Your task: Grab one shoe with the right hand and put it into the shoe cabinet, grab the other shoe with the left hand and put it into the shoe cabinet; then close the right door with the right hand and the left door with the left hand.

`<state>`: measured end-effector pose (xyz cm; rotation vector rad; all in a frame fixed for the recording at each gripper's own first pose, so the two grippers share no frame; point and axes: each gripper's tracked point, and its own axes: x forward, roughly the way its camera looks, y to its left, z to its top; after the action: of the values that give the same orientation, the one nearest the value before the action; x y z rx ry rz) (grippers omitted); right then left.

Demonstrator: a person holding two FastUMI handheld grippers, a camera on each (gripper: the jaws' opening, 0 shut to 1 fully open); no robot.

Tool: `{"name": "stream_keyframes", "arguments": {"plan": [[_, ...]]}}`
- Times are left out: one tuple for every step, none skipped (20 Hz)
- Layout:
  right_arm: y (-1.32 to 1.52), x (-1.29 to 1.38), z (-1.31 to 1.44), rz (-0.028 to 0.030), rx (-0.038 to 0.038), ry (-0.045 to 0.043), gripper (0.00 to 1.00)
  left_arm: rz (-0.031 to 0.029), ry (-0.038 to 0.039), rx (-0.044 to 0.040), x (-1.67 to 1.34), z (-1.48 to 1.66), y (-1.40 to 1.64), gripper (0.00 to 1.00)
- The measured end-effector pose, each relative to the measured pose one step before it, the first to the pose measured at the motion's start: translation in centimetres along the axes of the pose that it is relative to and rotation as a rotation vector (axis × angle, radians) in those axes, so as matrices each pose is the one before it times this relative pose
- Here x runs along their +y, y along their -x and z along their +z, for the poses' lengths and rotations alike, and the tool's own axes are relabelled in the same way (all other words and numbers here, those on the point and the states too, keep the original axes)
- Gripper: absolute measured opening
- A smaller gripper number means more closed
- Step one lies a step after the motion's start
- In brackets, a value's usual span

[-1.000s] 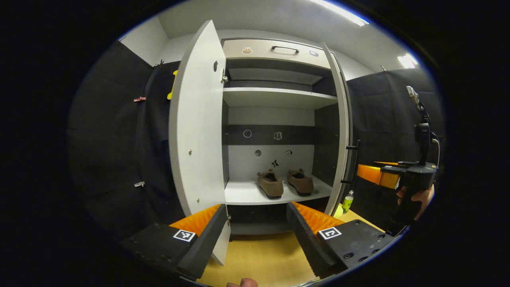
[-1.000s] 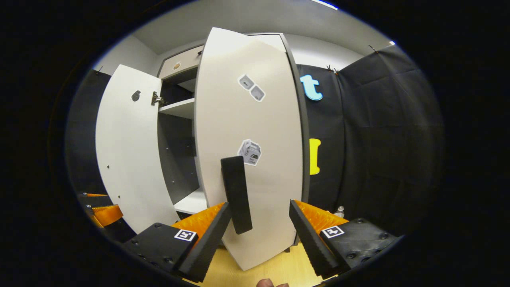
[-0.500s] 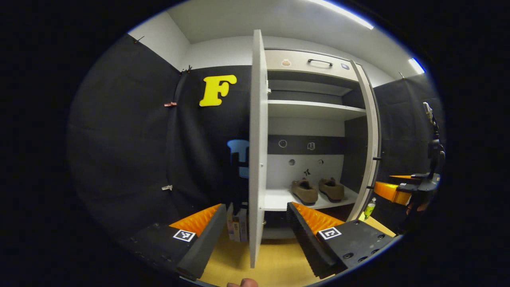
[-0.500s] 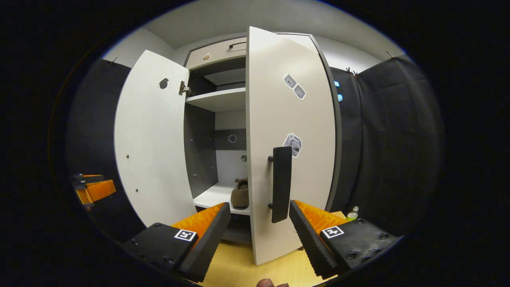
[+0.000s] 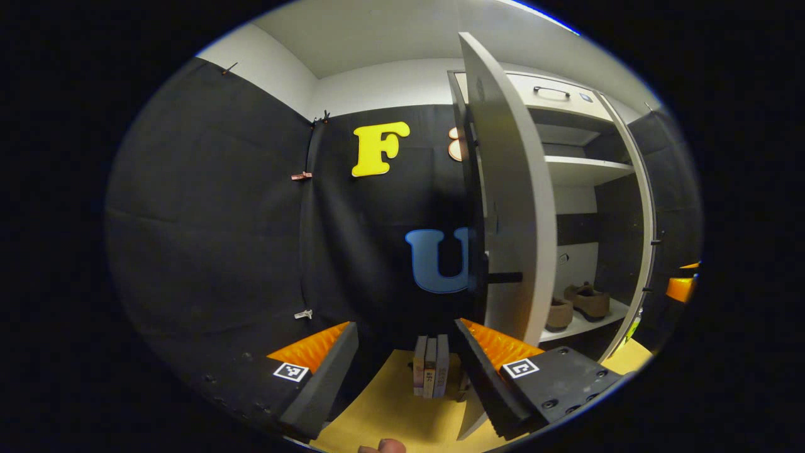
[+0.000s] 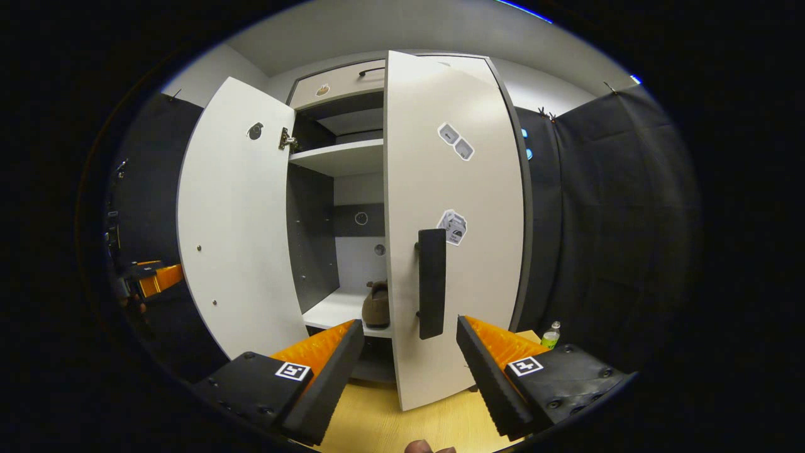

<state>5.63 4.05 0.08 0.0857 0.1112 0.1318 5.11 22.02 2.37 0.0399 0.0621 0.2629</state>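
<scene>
Shoes (image 5: 582, 302), both of them, sit side by side on the lower shelf (image 5: 588, 324) inside the shoe cabinet (image 6: 343, 157), so the placing steps appear done. Right door (image 6: 453, 220) stands partly swung in, its dark handle (image 6: 431, 283) just ahead of the right gripper (image 6: 409, 358), whose fingers are spread wide and hold nothing. Left door (image 5: 512, 207) stands open, its handle (image 5: 500, 277) near the left gripper (image 5: 405, 358), likewise wide apart and empty. Both doors are left to close. Books (image 5: 431, 374) stand on the floor beside the cabinet.
</scene>
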Motion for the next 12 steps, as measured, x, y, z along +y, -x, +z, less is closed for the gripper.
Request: {"name": "stream_keyframes", "arguments": {"plan": [[0.024,-0.165,0.017,-0.00521,0.00131,0.00132,0.98,-0.00637,0.00595,0.00133,-0.24,-0.052,-0.513,0.96],[0.121,-0.26,0.023,-0.00629,-0.00159,0.00105,0.98,-0.00943,0.00226,0.00105,-0.295,0.029,-0.394,0.96],[0.078,-0.248,0.083,-0.00418,-0.00106,-0.0004,0.98,-0.0118,-0.00248,0.00199,-0.453,-0.122,-0.086,0.96],[0.082,-0.263,0.063,-0.00335,-0.00016,-0.00227,0.98,-0.00388,-0.00336,-0.00133,-0.354,0.108,-0.237,0.96],[0.065,-0.225,0.057,-0.00282,-0.00062,-0.00298,0.98,0.00102,-0.00614,-0.00048,-0.249,0.004,0.206,0.93],[0.067,-0.28,0.134,-0.00428,-0.00375,-0.00177,0.98,-0.00866,0.0042,0.00206,-0.326,0.021,0.021,0.91],[0.054,-0.222,0.108,-0.00325,-0.00136,0.0,0.98,-0.00418,0.01991,0.00513,-0.285,-0.21,0.135,0.91],[0.096,-0.18,0.103,-0.00053,-0.00144,-0.00022,0.98,-0.00457,0.0231,0.00608,-0.279,-0.141,0.172,0.91],[0.132,-0.143,0.125,0.00092,-0.00224,-0.00024,0.98,-0.00417,0.00847,0.0019,-0.349,-0.016,0.036,0.9],[0.137,-0.322,-0.014,-0.00194,-0.00118,0.00035,0.98,-0.00319,-0.00575,0.00017,-0.53,0.099,0.156,0.9],[0.108,-0.301,-0.01,-0.00216,-0.00119,-0.00076,0.98,-0.00363,-0.00878,0.00121,-0.515,-0.052,0.169,0.91],[0.12,-0.316,-0.019,-0.00135,-0.00009,-0.00324,0.98,-0.00834,-0.00207,0.00195,-0.717,0.082,0.253,0.91]]}}
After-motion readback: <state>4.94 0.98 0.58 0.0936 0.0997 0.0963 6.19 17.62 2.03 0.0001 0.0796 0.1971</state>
